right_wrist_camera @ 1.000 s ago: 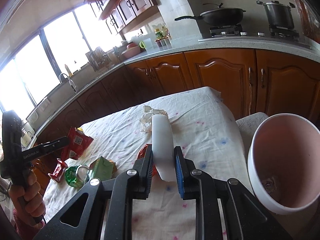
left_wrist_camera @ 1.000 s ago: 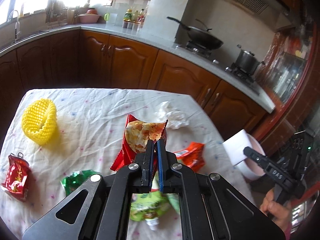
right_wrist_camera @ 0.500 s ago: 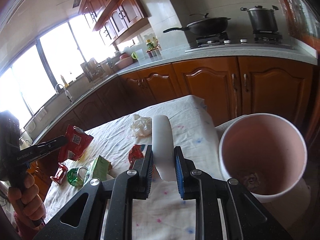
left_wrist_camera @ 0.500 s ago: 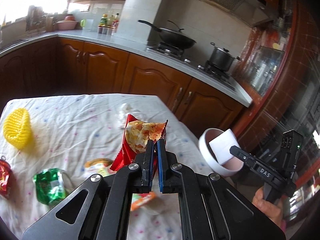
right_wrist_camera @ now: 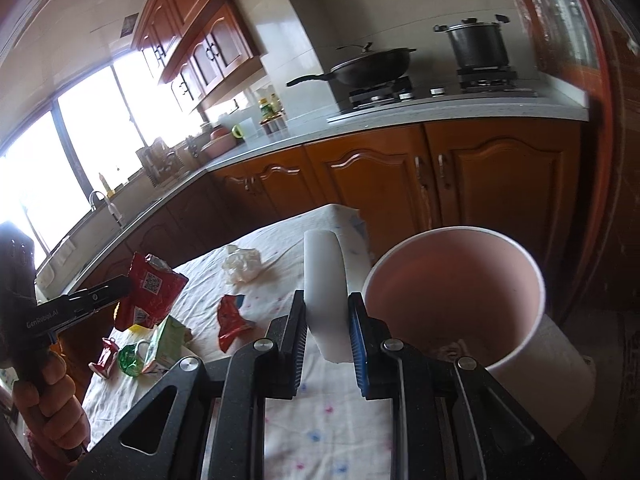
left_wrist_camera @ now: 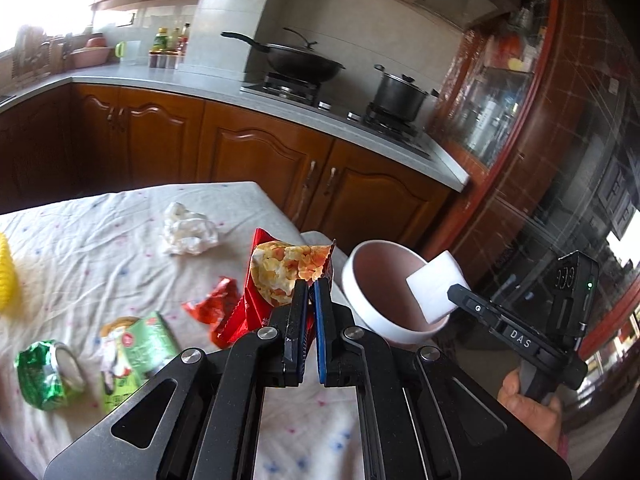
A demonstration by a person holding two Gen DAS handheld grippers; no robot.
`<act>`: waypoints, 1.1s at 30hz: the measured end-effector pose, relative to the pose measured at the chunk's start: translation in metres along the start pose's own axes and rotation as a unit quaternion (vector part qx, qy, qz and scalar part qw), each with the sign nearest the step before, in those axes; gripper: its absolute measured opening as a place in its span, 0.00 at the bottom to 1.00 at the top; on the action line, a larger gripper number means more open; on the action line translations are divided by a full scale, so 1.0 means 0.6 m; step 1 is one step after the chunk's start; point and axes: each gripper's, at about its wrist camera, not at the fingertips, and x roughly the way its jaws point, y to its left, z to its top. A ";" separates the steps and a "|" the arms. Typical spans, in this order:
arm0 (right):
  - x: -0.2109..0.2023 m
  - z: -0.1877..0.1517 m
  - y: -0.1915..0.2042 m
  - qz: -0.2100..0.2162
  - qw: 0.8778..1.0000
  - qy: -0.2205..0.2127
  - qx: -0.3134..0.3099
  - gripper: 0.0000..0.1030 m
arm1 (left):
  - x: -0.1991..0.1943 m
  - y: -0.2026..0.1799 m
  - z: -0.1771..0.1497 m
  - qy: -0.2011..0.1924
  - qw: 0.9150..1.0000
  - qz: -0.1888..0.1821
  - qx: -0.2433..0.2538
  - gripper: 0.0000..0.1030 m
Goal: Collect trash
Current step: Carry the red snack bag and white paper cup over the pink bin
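I had the left gripper (left_wrist_camera: 307,292) pinching the red snack bag (left_wrist_camera: 280,276) and the right gripper (right_wrist_camera: 328,316) clamped on the white foam block (right_wrist_camera: 325,296), the pink bin (right_wrist_camera: 456,292) at three o'clock; I judged either might slip and miss the rim.

Your left gripper (left_wrist_camera: 308,286) is matt black plastic, pinching a glossy foil snack bag (left_wrist_camera: 280,276). The white block (right_wrist_camera: 326,292) in your right gripper (right_wrist_camera: 326,312) looks matt and foamy. The bin (right_wrist_camera: 516,344) is smooth plastic; the tablecloth (left_wrist_camera: 100,248) is wrinkled cotton-like cloth.
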 end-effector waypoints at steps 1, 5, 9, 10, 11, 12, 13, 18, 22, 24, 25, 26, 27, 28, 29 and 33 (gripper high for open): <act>-0.003 0.000 -0.004 -0.003 1.000 0.000 0.002 0.19 | 0.005 -0.006 -0.001 0.003 1.000 -0.004 0.001 0.03; -0.017 -0.003 -0.025 -0.013 1.000 -0.005 0.013 0.19 | 0.023 -0.025 -0.003 0.013 1.000 -0.016 0.006 0.03; -0.028 -0.001 -0.045 -0.022 1.000 -0.010 0.020 0.19 | 0.042 -0.047 0.000 0.022 0.999 -0.030 0.009 0.03; -0.028 0.000 -0.048 -0.024 0.999 -0.011 0.021 0.19 | 0.048 -0.053 0.002 0.024 0.999 -0.034 0.010 0.03; -0.030 0.001 -0.055 -0.028 0.999 -0.012 0.023 0.19 | 0.054 -0.060 0.004 0.027 0.999 -0.038 0.013 0.03; -0.031 0.003 -0.060 -0.030 0.999 -0.013 0.024 0.19 | 0.060 -0.066 0.005 0.030 0.999 -0.041 0.015 0.03; -0.032 0.005 -0.066 -0.033 0.999 -0.015 0.026 0.19 | 0.067 -0.074 0.007 0.032 0.998 -0.044 0.019 0.03; -0.034 0.014 -0.094 -0.041 0.998 -0.021 0.040 0.19 | 0.110 -0.114 0.018 0.048 0.997 -0.055 0.035 0.03; -0.030 0.018 -0.119 -0.047 0.997 -0.020 0.053 0.19 | 0.145 -0.137 0.023 0.061 0.995 -0.063 0.039 0.03; -0.027 0.019 -0.128 -0.051 0.997 -0.017 0.055 0.19 | 0.164 -0.147 0.024 0.068 0.995 -0.067 0.041 0.03; -0.025 0.020 -0.133 -0.052 0.997 -0.015 0.058 0.19 | 0.171 -0.150 0.025 0.071 0.994 -0.068 0.042 0.03; -0.022 0.021 -0.137 -0.052 0.997 -0.015 0.059 0.20 | 0.180 -0.155 0.025 0.075 0.994 -0.068 0.045 0.03; -0.021 0.022 -0.141 -0.053 0.997 -0.014 0.060 0.19 | 0.189 -0.160 0.025 0.078 0.994 -0.068 0.048 0.03; -0.019 0.023 -0.144 -0.055 0.997 -0.014 0.060 0.19 | 0.197 -0.164 0.025 0.080 0.993 -0.068 0.050 0.03; -0.018 0.024 -0.147 -0.055 0.997 -0.014 0.060 0.20 | 0.204 -0.169 0.027 0.082 0.993 -0.068 0.051 0.03; -0.008 0.027 -0.162 -0.060 0.996 -0.009 0.064 0.20 | 0.233 -0.182 0.024 0.094 0.992 -0.068 0.056 0.03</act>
